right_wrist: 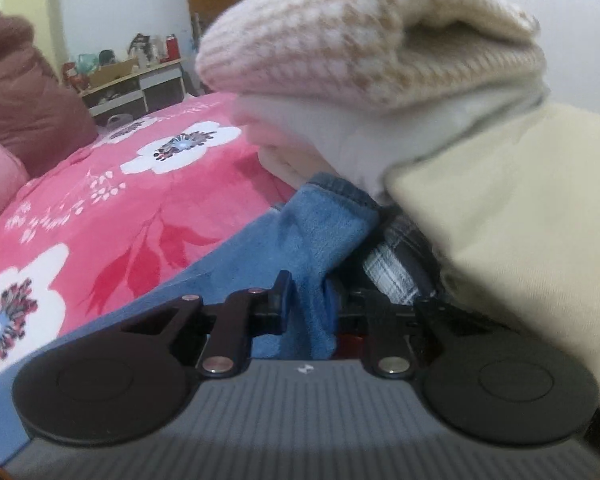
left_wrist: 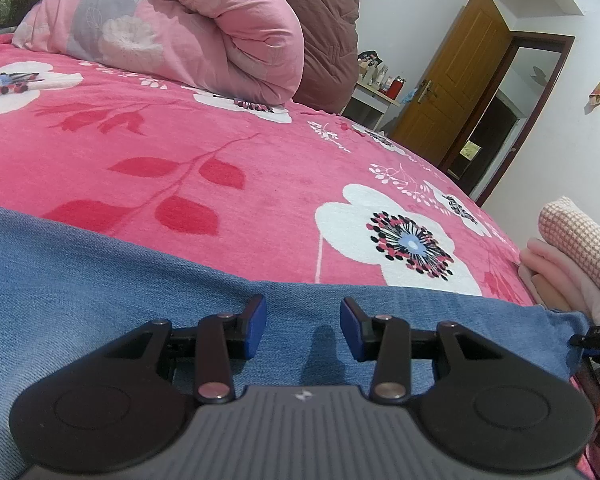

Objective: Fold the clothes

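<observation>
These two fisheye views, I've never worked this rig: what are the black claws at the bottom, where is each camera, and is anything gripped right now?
There is no robot arm: a person holds a two-finger gripper in each hand, and a camera on each looks forward along its fingers. The left wrist view shows the left gripper with jaws apart, hovering over blue denim spread on a pink flowered bedspread; nothing sits between its pads. The right wrist view shows the right gripper pinched on a bunched edge of the same blue denim. Beside it is a stack of folded clothes, knit on top, and a cream garment.
</observation>
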A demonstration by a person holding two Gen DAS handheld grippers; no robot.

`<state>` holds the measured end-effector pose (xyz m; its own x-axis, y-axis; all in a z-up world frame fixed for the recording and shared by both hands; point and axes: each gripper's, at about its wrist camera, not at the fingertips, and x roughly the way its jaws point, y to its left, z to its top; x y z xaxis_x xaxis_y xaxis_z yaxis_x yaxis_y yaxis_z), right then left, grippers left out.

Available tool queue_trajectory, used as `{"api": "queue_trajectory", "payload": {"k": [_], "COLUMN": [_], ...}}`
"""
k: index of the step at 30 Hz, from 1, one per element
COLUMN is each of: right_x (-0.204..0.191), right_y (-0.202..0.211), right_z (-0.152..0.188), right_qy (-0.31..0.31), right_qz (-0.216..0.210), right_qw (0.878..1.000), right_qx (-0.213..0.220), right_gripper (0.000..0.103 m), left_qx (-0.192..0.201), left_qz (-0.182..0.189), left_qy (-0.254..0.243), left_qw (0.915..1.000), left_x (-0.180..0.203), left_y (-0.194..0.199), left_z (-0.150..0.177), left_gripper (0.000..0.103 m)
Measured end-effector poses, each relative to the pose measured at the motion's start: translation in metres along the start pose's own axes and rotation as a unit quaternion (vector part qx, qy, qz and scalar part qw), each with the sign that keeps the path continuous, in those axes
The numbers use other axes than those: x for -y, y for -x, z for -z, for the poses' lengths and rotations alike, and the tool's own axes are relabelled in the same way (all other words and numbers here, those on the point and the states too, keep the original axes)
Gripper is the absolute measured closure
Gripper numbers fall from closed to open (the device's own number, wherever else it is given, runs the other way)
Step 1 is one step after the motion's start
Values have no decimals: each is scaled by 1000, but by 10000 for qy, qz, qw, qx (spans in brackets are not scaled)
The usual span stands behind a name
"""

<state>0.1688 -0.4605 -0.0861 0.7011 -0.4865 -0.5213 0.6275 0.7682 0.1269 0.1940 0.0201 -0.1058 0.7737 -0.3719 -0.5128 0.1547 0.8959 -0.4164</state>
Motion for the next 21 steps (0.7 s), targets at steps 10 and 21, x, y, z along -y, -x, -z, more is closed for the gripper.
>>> {"api": "queue_trajectory", "payload": {"k": [10,21], "right_x": [11,-50], "right_y": [-11,61], "right_z": [-11,-62], "right_qy": [-277,768], "right_qz": [-222,-1670], "right_qw": [9984,9696], "right_qx": [433,1617], "right_gripper": [83,101], "left_qx": [1,13], "left_qz": [4,31], "left_qy": [0,68], "left_qw": [10000,10000], "left_x": [0,-2], "left_y": [0,0], "left_z": [0,0], "left_gripper": [61,62]}}
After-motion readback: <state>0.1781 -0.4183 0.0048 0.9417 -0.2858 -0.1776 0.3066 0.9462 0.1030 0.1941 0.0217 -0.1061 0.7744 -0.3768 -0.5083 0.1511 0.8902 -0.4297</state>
